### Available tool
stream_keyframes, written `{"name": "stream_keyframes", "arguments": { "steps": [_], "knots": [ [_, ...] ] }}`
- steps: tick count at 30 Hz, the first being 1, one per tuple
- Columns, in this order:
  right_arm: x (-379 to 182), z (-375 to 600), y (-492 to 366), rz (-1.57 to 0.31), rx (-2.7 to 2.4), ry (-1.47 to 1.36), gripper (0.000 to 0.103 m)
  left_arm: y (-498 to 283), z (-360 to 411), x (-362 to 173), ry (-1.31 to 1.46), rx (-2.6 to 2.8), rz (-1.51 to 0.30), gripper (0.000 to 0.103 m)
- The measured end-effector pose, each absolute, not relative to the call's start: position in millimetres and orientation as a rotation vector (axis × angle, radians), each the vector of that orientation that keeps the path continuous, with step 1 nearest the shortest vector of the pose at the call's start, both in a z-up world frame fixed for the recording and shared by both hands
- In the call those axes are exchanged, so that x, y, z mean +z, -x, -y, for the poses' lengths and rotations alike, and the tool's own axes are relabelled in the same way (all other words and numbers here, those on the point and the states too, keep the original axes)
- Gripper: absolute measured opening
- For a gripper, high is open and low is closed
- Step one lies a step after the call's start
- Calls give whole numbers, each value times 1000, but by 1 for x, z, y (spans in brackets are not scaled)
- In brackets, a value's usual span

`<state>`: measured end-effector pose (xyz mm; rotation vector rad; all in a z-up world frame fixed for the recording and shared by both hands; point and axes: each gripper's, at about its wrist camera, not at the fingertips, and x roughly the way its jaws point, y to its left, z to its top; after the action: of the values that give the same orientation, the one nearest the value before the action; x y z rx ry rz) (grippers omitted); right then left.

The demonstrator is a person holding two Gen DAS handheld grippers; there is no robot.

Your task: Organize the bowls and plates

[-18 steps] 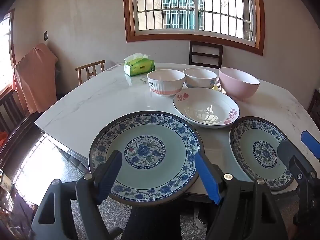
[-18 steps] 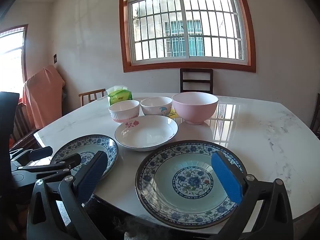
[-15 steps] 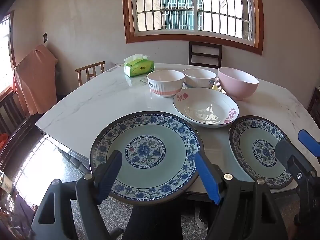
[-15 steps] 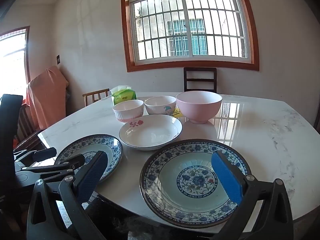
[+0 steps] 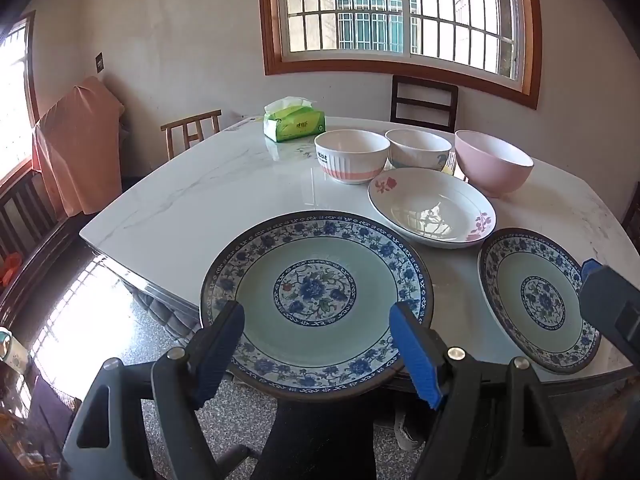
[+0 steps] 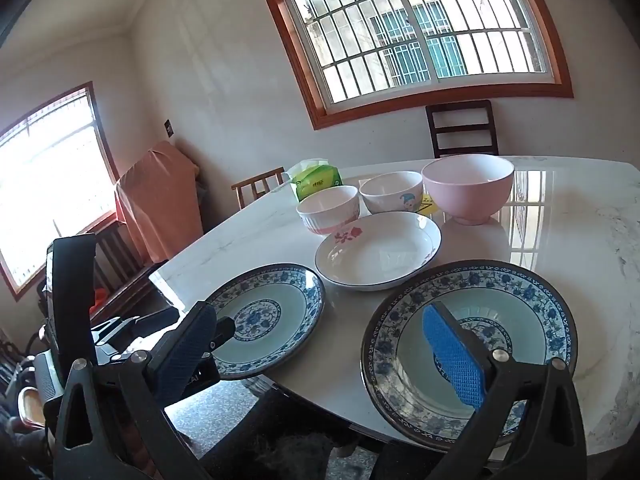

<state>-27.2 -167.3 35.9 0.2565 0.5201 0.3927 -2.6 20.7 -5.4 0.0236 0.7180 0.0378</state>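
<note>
plates unmoved; right tongs rolled.

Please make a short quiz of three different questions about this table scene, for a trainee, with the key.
1. How many bowls stand in the row behind the white flowered plate?
2. True or false: the left gripper is closed on the blue patterned plate in front of it.
3. Which bowl is nearest the tissue pack: A pink bowl, B striped bowl, C cartoon bowl?

Key: 1: three. 2: false, it is open. 3: B.

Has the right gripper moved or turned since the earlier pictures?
Yes. The right gripper has rolled: the window now slants in its view, and was level before.
</note>
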Motion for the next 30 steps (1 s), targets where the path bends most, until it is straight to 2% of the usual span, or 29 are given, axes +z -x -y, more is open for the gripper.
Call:
{"name": "stream_keyframes", "arguments": {
  "steps": [8,10,12,30],
  "knots": [
    [39,163,12,-624,530,-288,91,0,-35,-8,-12,57,-746,77],
    [35,160,6,-668,559,-306,81,-1,-39,-9,-7,61,-757,77],
    [29,155,-1,-710,579,-317,75,-4,-45,-10,8,66,-773,77],
    [2,124,-59,-927,566,-317,72,-38,-102,-30,153,92,-908,77]
  ]
}}
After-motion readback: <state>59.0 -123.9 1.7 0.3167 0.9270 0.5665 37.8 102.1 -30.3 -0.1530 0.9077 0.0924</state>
